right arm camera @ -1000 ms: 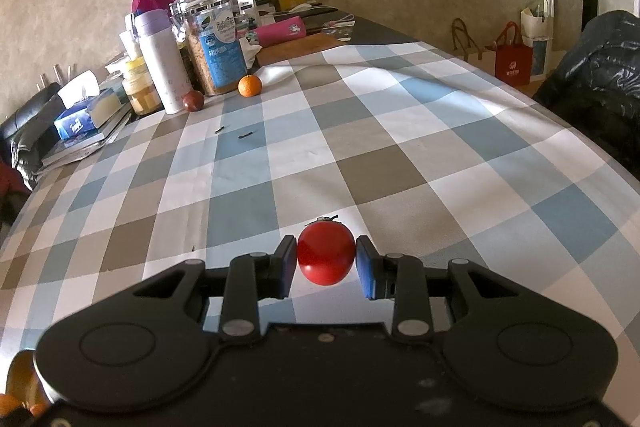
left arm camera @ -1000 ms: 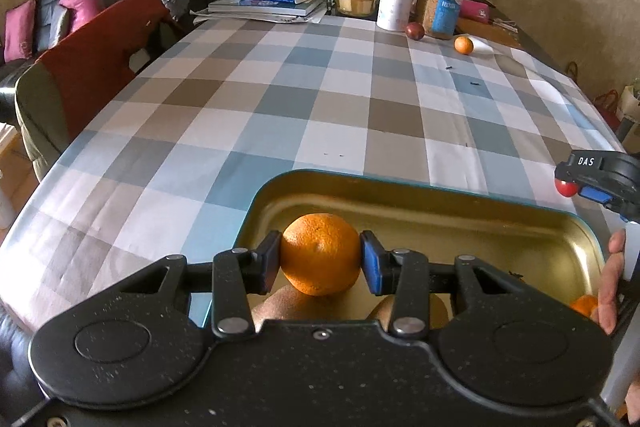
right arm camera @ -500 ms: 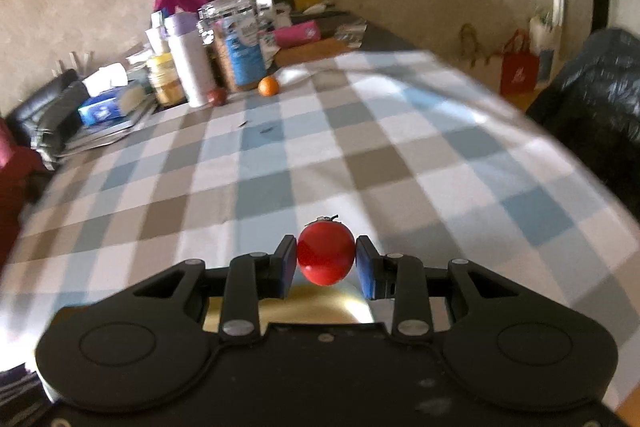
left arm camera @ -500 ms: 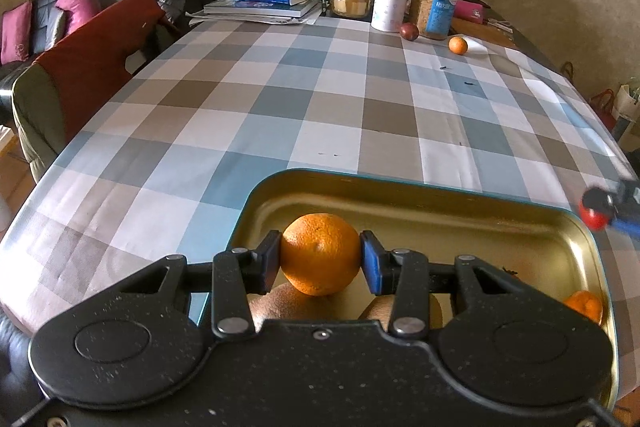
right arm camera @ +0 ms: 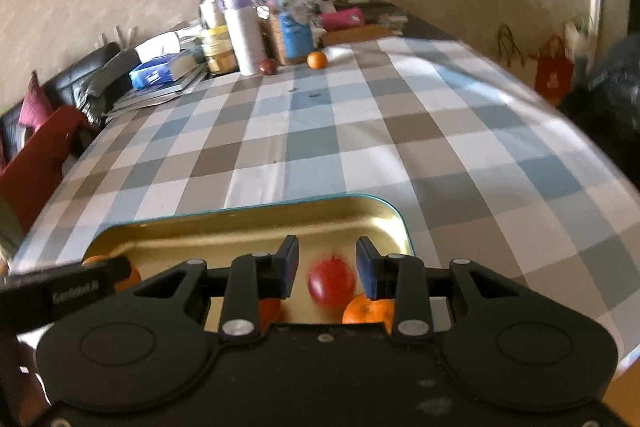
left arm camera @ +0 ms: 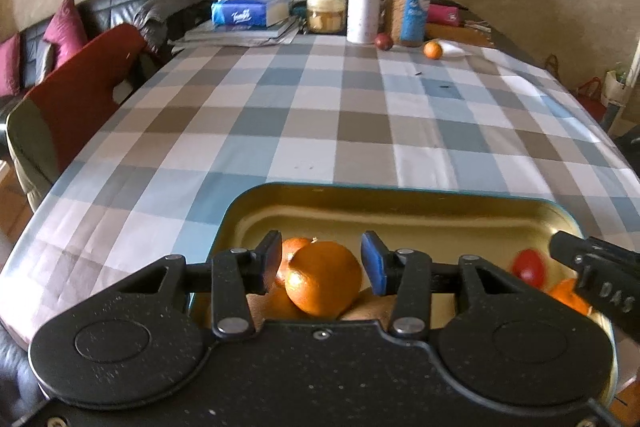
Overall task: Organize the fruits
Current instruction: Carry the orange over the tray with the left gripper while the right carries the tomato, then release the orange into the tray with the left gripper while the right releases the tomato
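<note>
Both grippers, left (left arm camera: 320,263) and right (right arm camera: 327,269), now released: orange (left arm camera: 325,279), tomato (right arm camera: 331,282) dropped in tin (left arm camera: 400,205); withdraw straight upward.

A checked tablecloth (left arm camera: 320,115) covers the table — tissue box (left arm camera: 248,11), white bottle (left arm camera: 363,7) and jars (left arm camera: 326,13) at its far end.

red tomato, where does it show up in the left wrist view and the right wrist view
Left wrist view: the red tomato sits low at the right, inside the gold tin, just left of the right claw's tip.
Right wrist view: low centre, between the open right claw's fingers.
Shared landmark: the small orange at the table's far end.
</note>
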The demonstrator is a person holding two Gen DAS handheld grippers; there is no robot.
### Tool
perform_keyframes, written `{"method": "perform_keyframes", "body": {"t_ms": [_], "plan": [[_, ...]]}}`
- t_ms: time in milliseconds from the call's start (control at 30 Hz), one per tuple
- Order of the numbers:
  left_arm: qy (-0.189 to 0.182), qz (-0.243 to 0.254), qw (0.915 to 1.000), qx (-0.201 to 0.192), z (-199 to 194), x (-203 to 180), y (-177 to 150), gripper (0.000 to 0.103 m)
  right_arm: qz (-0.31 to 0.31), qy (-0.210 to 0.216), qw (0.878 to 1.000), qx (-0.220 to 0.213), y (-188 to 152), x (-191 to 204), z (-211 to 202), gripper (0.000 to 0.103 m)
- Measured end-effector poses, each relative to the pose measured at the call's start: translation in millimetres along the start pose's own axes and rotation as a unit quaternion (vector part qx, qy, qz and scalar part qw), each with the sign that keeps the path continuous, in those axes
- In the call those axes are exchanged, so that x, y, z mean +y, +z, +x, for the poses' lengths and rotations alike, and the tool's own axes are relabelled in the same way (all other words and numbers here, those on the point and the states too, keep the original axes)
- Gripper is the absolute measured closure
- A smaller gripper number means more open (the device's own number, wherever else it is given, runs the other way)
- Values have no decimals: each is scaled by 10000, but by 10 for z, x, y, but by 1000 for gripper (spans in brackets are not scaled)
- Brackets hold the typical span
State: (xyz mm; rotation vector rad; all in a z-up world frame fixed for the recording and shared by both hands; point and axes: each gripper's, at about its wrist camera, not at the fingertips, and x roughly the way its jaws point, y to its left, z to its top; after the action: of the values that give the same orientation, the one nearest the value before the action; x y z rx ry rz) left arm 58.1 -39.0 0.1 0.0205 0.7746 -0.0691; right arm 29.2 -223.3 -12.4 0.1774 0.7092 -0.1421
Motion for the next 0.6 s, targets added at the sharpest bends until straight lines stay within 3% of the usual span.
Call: {"method": "perform_keyframes", "body": {"t_ms": [233, 600], "plan": [[-49, 121, 9999, -35, -187, -38, -110, 48, 103, 193, 9998, -30, -68, 0, -195, 68], [61, 128, 9995, -283, -556, 2, -327, 44, -26, 77, 9997, -212, -327, 13, -524, 68]]}}
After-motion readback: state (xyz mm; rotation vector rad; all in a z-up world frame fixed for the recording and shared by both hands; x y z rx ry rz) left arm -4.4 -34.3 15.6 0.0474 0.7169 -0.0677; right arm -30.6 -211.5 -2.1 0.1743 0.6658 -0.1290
